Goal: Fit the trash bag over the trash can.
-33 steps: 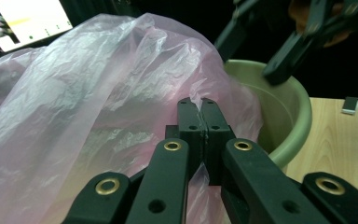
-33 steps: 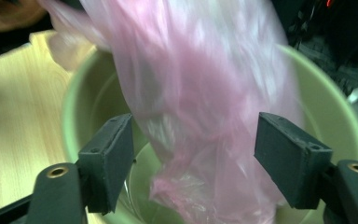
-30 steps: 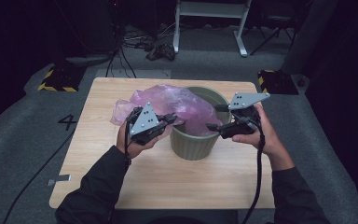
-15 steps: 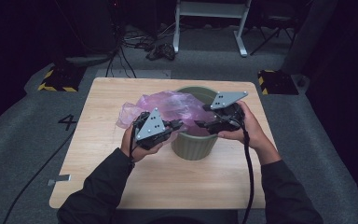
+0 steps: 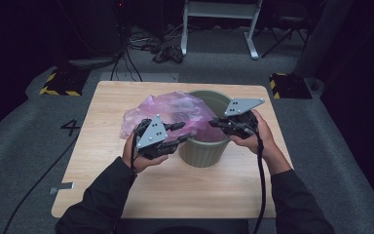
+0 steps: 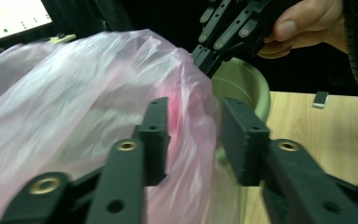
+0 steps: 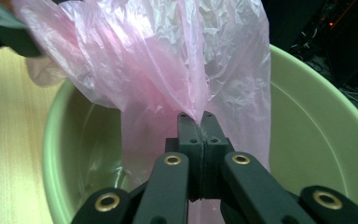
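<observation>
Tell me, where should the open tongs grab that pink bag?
Probably at the bag's loose film by the bin's near rim, coming from the left side. The left tongs have just been opening there; the right tongs already pinch a fold above the bin.

Lighting: dim room, bench lit from overhead; surroundings near black. Soft shadows. Sheen on pink bag. Both gripper views soft-focus up close, the nearest jaws blurred.

The pink bag is hiding the far-left rim of the green bin. Inside the bin, the bag's lower end is running off the right gripper view's bottom edge.
</observation>
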The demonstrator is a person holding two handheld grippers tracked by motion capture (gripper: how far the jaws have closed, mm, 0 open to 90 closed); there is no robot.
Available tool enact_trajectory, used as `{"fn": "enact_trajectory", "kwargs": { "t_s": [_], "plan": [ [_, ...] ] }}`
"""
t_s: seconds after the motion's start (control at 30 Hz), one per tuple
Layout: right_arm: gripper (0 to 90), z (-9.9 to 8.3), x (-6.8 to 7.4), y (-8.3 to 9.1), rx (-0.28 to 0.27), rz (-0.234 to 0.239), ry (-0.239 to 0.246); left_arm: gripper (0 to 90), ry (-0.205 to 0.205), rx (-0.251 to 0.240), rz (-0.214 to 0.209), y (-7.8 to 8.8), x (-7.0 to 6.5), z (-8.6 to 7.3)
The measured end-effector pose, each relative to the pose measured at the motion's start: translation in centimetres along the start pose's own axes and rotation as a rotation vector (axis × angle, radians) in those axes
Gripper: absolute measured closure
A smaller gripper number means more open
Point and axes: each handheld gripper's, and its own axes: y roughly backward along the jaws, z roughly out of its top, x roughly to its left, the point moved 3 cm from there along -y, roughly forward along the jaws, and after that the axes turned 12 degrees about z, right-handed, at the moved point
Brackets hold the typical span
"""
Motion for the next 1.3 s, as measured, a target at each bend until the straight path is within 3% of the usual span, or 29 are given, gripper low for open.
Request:
{"fn": "enact_trajectory", "kwargs": {
  "t_s": [0.1, 0.3, 0.5, 0.7, 0.77, 0.9, 1.0, 1.17, 1.3],
  "plan": [
    [90.0, -0.4, -0.3, 0.2, -0.006, -0.005, -0.017, 47.2, 0.013, -0.011, 0.012, 1.4, 0.1, -0.3],
    [90.0, -1.4, -1.1, 0.8, 0.013, -0.037, -0.050, 29.1, 0.068, -0.022, 0.090, 4.4, 0.8, -1.3],
    [90.0, -2.0, -1.8, 1.9, 0.020, -0.073, -0.069, 21.2, 0.123, 0.011, 0.129, 6.4, 1.8, -2.8],
    [89.7, -2.8, -2.7, 2.8, 0.028, -0.112, -0.094, 20.9, 0.191, 0.040, 0.091, 6.6, 2.4, -4.4],
    [89.3, -3.2, -3.0, 3.0, 0.027, -0.116, -0.102, 25.5, 0.196, 0.058, 0.051, 6.2, 2.3, -4.9],
    [86.6, -3.7, -3.4, 3.3, 0.033, -0.121, -0.117, 33.7, 0.177, 0.076, 0.024, 5.2, 1.7, -5.2],
    [81.1, -4.0, -3.7, 3.3, 0.030, -0.118, -0.120, 49.2, 0.172, 0.076, 0.017, 4.4, 1.6, -5.3],
    [54.1, -3.8, -3.4, 3.4, 0.020, -0.127, -0.103, 72.3, 0.141, 0.065, 0.005, 3.6, 1.7, -5.2],
    [33.4, -3.3, -2.8, 3.8, -0.022, -0.086, -0.087, 85.5, 0.097, 0.049, 0.023, 3.5, 1.8, -4.8]
  ]
}}
